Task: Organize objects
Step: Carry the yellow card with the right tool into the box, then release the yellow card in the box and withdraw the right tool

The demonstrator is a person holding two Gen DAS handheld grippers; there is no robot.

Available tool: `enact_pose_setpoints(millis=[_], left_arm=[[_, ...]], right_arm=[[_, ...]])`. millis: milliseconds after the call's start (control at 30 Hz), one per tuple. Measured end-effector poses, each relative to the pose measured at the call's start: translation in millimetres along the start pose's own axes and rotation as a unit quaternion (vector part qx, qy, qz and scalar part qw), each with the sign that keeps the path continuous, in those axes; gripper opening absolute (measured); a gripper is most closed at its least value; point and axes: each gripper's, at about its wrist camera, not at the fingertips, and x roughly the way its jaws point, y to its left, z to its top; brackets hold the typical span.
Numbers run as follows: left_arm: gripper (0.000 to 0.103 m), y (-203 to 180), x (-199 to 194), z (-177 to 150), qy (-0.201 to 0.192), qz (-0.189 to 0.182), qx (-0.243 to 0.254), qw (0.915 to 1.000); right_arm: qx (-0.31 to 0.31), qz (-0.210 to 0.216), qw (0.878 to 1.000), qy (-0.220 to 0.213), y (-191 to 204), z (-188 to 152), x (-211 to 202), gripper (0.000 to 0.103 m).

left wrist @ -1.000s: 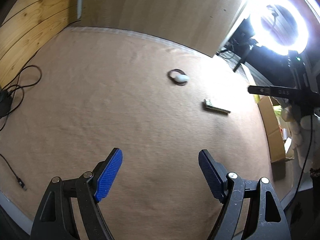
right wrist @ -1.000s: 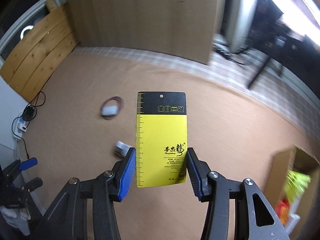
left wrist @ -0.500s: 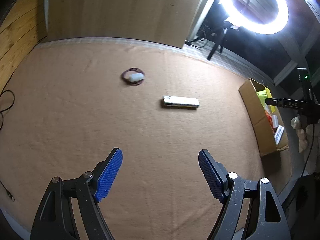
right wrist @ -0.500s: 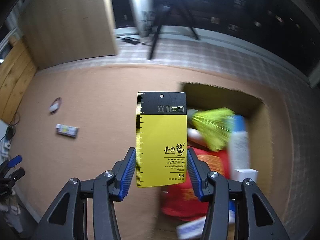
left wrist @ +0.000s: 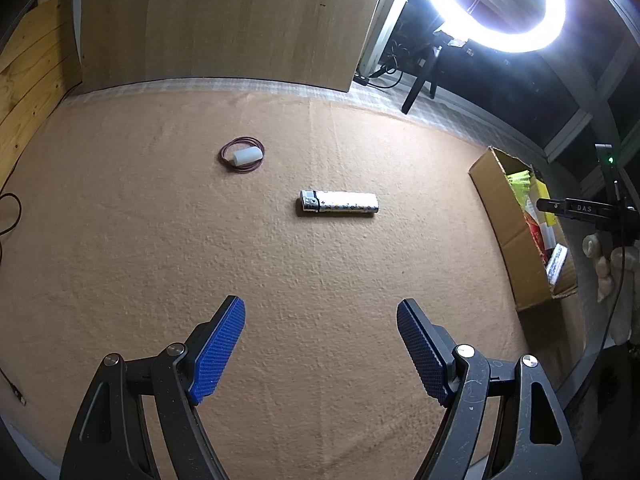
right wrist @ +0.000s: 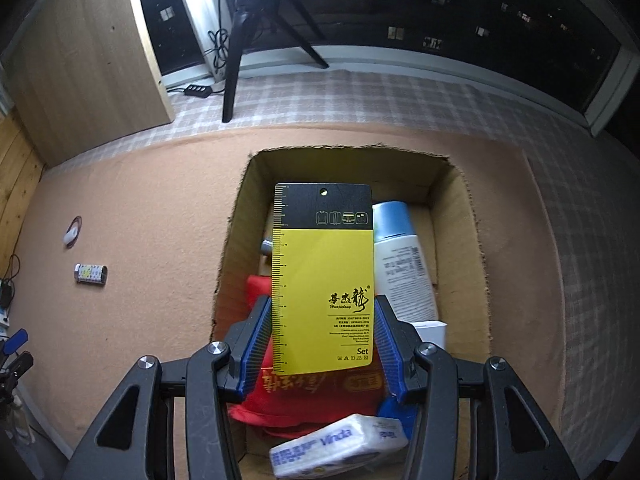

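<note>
A yellow and black card (right wrist: 322, 280) stands upright between the blue pads of my right gripper (right wrist: 321, 300). The jaws are opening, but the pads still touch the card's edges. The card hangs over an open cardboard box (right wrist: 460, 208) that holds a blue and white bottle (right wrist: 400, 264), a red packet (right wrist: 304, 396) and a tissue pack (right wrist: 340, 440). My left gripper (left wrist: 320, 302) is open and empty above the carpet. Beyond it lie a patterned lighter (left wrist: 338, 202) and a white cap inside a red rubber band (left wrist: 242, 156).
The box (left wrist: 504, 216) sits at the carpet's right edge in the left wrist view, with a person's hand (left wrist: 608, 268) beside it. A ring light (left wrist: 496, 4) on a tripod (right wrist: 240, 48) and a wooden panel (left wrist: 224, 20) stand behind. Cables (left wrist: 8, 216) lie at the left.
My right gripper carried the card from over the carpet to above the open box. The left gripper swung right, bringing the lighter closer and the box into view.
</note>
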Motion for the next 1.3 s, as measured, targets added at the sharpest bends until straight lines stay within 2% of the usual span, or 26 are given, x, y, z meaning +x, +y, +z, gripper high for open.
enact_pose_setpoints(millis=[100,300,433,833,1100,1267,1300], left_arm=[[0.081,-1,1,0,0.000,-0.001,0.003,1.0000],[0.081,-2,0,1,0.000,0.000,0.009,1.0000],[0.081,2,0,3,-0.002,0.005,0.011,0.9999],[0.081,33,5,37,-0.012,0.027,0.014,0.9995],[0.081,53,20,72,-0.024,0.019,-0.022,0.9993],[0.072,64,36,101,-0.025,0.015,-0.028,0.9992],[0.067,66,41,107,-0.024,0.011,-0.030,0.9992]], right_arm=[[0.004,-0.005,1.000,-0.005,-4,0,-3,0.057],[0.016,0.004,1.000,-0.020,-4,-2,-12,0.057],[0.029,0.028,0.999,-0.036,3,-5,-21,0.057],[-0.003,0.112,0.992,-0.059,80,-13,-36,0.058],[-0.020,0.150,0.987,-0.049,134,-21,-23,0.059],[-0.022,0.173,0.984,-0.033,156,-22,-12,0.059],[-0.022,0.175,0.984,-0.031,158,-22,-10,0.058]])
